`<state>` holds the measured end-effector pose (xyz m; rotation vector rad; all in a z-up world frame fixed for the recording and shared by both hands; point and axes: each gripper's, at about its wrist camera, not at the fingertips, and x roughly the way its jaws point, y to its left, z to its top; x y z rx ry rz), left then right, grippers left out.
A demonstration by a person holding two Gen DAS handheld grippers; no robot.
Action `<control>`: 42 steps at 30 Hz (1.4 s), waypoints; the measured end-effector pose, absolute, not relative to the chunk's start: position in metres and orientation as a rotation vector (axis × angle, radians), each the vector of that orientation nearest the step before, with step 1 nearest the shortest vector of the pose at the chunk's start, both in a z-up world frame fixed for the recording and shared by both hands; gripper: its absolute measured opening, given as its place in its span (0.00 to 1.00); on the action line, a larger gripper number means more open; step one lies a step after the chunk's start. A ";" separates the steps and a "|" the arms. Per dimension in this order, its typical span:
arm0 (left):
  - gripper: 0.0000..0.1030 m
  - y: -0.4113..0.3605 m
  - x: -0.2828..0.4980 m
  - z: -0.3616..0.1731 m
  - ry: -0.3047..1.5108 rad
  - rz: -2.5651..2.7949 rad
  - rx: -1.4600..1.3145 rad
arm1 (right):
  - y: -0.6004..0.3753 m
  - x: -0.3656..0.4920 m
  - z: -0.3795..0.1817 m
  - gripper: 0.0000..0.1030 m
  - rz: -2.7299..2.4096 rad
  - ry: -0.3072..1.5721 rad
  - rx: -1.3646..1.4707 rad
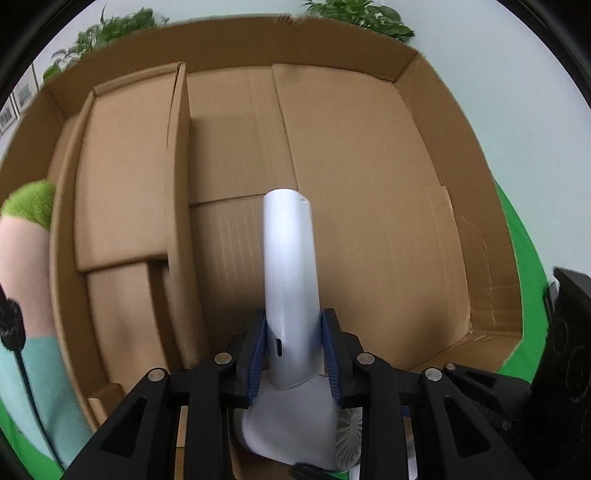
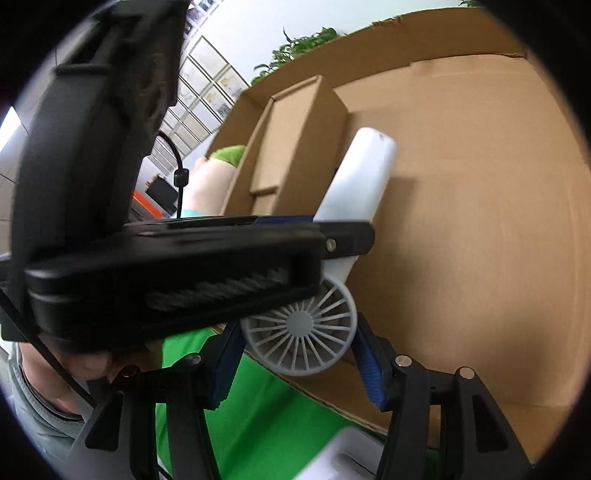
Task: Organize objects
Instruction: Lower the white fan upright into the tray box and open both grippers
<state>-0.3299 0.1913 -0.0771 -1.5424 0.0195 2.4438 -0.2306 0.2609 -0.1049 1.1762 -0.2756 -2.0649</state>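
Over box (image 1: 369, 166) — fan (image 1: 290, 280) handle in left hand-held gripper (image 1: 293, 354) | head in right hand-held gripper (image 2: 299, 365)

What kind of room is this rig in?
Likely an office or lab set up for recording: a green cloth under the cardboard box, framed pictures on a pale wall, and potted plants behind.

Left wrist camera sits right behind its own fingers, tipped steeply down and close into the open cardboard box (image 1: 369, 155), near rim to far wall. Right wrist camera looks from the box's near right, angled across and down into it. Both catch the white handheld fan (image 1: 290, 280) and the inner divider (image 1: 177, 166).
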 end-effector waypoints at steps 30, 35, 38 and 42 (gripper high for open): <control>0.30 0.162 -0.299 -0.051 -0.116 2.398 -1.513 | 0.264 -0.211 -0.108 0.19 -2.113 -0.316 1.196; 0.38 0.146 -0.291 -0.040 -0.177 2.412 -1.444 | 0.263 -0.208 -0.107 0.20 -2.145 -0.311 1.185; 0.39 0.140 -0.282 -0.030 -0.163 2.452 -1.404 | 0.249 -0.219 -0.107 0.22 -2.200 -0.283 1.174; 0.46 0.130 -0.254 -0.007 -0.039 2.602 -1.252 | 0.265 -0.199 -0.097 0.62 -2.295 -0.263 1.146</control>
